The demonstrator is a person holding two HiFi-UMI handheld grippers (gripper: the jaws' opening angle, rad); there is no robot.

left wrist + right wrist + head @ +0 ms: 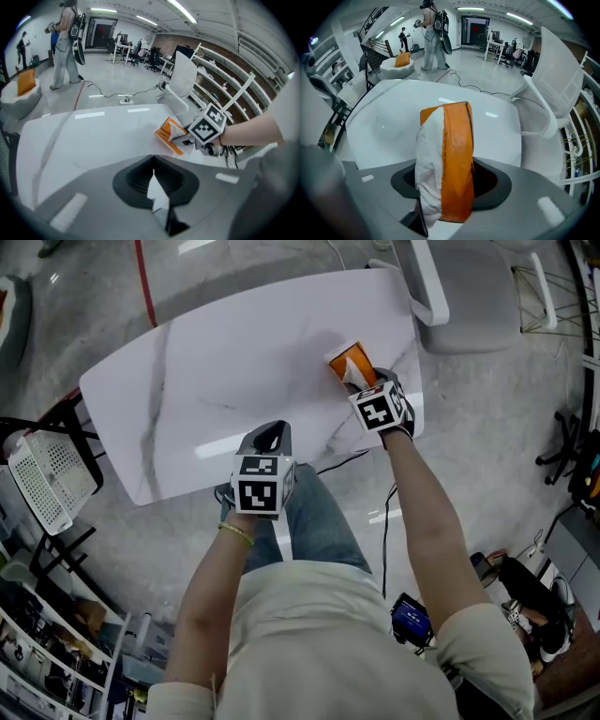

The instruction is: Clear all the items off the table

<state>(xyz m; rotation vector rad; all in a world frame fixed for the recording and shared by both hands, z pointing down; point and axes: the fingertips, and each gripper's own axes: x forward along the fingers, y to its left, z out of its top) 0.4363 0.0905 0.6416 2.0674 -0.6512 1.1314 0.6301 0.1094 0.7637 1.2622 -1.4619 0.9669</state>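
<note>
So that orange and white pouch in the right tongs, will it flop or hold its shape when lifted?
Probably somewhat floppy: the pouch has crumpled white film where the right tongs pinch it. Yet it stands up past them without folding, so it likely holds its shape. It looks light, being thin, puffy packaging, and the smooth film might slip.

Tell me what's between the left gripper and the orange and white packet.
Nothing: bare white marbled tabletop from the left gripper to the orange and white packet, in the head view.
</note>
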